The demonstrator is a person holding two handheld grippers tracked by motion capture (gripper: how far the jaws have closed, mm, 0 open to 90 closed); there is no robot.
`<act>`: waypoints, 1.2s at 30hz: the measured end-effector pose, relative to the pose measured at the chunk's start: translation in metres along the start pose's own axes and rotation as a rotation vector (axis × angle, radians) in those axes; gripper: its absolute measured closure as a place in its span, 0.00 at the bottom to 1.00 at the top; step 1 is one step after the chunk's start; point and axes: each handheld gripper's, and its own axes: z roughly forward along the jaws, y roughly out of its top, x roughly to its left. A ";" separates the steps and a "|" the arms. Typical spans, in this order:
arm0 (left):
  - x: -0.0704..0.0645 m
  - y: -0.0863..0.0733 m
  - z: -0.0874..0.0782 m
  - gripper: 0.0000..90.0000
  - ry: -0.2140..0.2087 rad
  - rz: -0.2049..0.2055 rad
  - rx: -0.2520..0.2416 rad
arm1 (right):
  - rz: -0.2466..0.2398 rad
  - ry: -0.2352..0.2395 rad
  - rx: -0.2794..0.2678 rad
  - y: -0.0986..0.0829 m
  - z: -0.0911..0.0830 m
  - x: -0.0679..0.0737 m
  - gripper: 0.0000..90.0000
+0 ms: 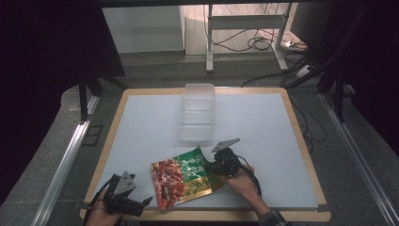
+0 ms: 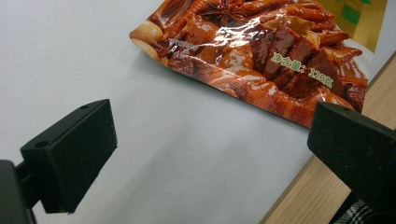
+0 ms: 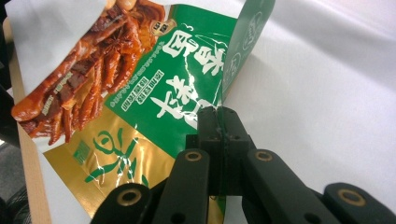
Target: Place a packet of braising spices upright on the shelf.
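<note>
White mat (image 1: 263,132) covers a wood-edged table (image 1: 301,136); dark surrounds, cables on floor behind. Snack packet (image 1: 184,177) lies near front edge of mat, approx. centre. Long axis runs diagonally: red printed end toward front-left, green/gold end toward right. Packet's far green corner is curled up off the mat.

Right gripper (image 1: 217,165): jaws closed, pinching packet's green edge, per right gripper view (image 3: 218,122); the film passes between the two pads. Hand (image 1: 241,181) behind it, on the right side of the packet.

Left gripper (image 1: 143,201): jaws wide open, nothing between them. In left gripper view (image 2: 208,154) the pads straddle bare mat, packet's red end (image 2: 261,56) just ahead, not touching.

Clearances: packet's front corner sits close to mat's front edge and the wood border. Clear plastic container (image 1: 198,110) stands at mat's rear centre, well apart from packet. Mat left and right of packet is bare.
</note>
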 end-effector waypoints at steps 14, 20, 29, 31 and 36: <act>0.000 0.000 0.000 0.02 0.001 0.001 -0.001 | -0.090 0.025 -0.044 0.022 -0.020 0.008 0.99; 0.000 0.000 0.000 0.01 0.002 0.001 -0.001 | -0.088 0.036 -0.072 0.035 -0.031 0.010 0.99; 0.000 0.000 -0.001 0.01 0.003 -0.004 -0.008 | -0.099 0.062 -0.097 0.059 -0.051 0.017 0.99; 0.001 -0.001 -0.002 0.01 -0.001 -0.010 -0.015 | -0.100 0.088 -0.108 0.067 -0.056 0.020 0.99; 0.001 -0.001 -0.002 0.01 -0.004 -0.020 -0.027 | -0.106 0.116 -0.114 0.078 -0.064 0.024 0.99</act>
